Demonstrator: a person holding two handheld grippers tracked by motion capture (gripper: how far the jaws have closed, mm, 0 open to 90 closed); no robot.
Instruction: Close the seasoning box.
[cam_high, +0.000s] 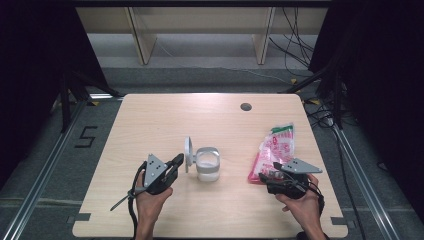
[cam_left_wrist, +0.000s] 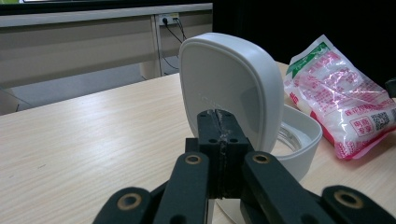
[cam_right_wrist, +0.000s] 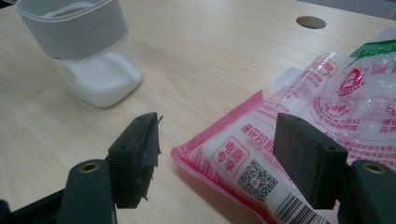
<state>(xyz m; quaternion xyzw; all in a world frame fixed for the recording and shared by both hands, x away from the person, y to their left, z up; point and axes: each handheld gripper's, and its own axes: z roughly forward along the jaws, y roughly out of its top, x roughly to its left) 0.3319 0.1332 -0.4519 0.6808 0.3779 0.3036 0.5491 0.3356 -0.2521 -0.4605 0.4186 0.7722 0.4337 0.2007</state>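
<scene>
Item: white container (cam_high: 208, 165), part-filled with white grains, mid-desk toward the near edge; hinged lid (cam_high: 188, 154) upright.
Left gripper (cam_high: 176, 162): jaws closed together, tips at the lid's outer face; nothing visibly clamped.
Right gripper (cam_high: 266, 176): jaws parted, straddling the near corner of the pink bag (cam_high: 274, 150), toward the desk's right edge, not yet pinching.
Handling note: steady the lid; grip the bag's corner squarely before lifting.

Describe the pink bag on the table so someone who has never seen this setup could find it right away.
On the wooden table, look to the right side, just in front of the right gripper. The bag lies flat there, a clear plastic pouch with pink and red print and a green top edge, unlike the white container at the centre.
</scene>
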